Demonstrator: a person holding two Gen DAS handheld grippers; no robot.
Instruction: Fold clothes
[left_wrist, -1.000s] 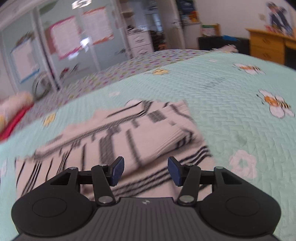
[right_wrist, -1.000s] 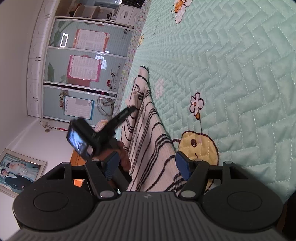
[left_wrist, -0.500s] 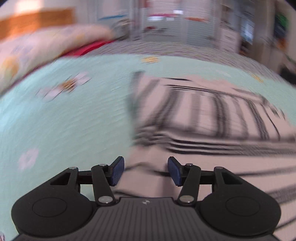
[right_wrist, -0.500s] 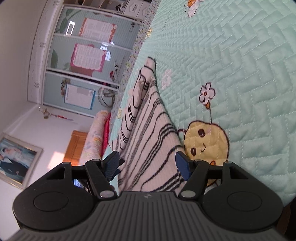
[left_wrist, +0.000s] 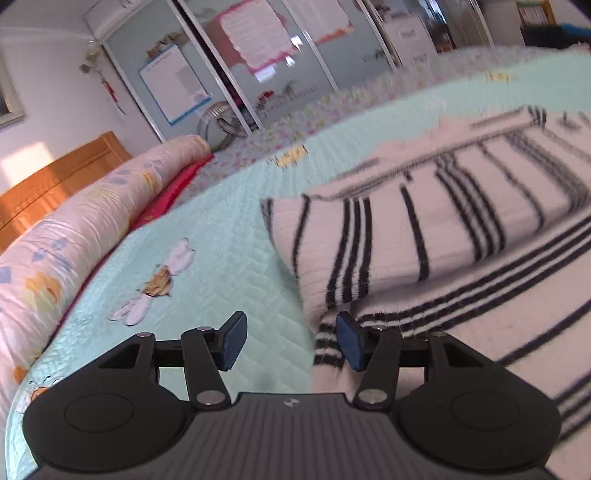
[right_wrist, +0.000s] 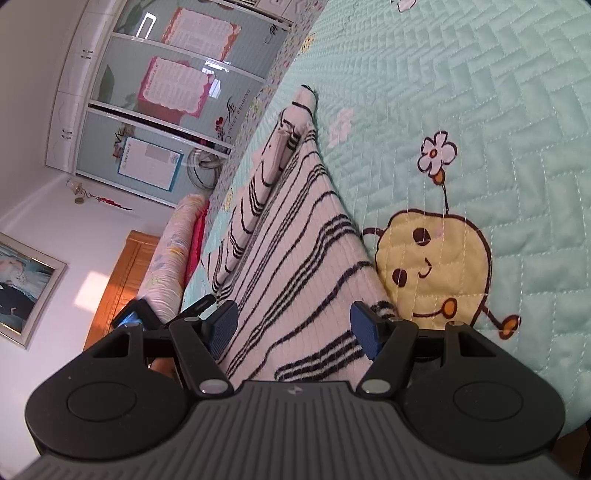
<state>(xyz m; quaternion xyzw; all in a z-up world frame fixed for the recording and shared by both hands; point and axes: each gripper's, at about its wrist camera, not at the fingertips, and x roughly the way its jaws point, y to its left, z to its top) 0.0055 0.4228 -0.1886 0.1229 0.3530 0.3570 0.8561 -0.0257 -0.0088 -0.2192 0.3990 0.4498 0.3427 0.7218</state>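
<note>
Bedroom light fell across a mint-green quilted bedspread (left_wrist: 236, 236) stitched with bees and flowers, with mirrored wardrobe doors (left_wrist: 258, 55) and a rolled floral duvet (left_wrist: 92, 214) against a wooden headboard (left_wrist: 55, 173) behind it. On the bedspread lay the task's garment, a white knitted sweater with black stripes (left_wrist: 424, 236), partly folded: one thick panel was doubled over on top of the flat layer beneath, its folded edge facing my left side. My left gripper (left_wrist: 291, 343) hovered low at the near left corner of the sweater, its blue-padded fingers spread apart and holding nothing, one finger over bare quilt and the other just at the striped hem. My right gripper (right_wrist: 295, 325) was turned sideways over the other end of the sweater (right_wrist: 295, 236), its fingers also parted and empty, straddling the striped hem beside a yellow smiling cartoon patch (right_wrist: 432, 266) on the quilt. My left gripper also showed small at the lower left of the right view. I judged that a fold was in hand, with both grippers lined up at the near hem. I judged the next move called for each gripper to close on the hem at its own corner, pinching every layer there, then lifting evenly together so the stripes stayed square.
</note>
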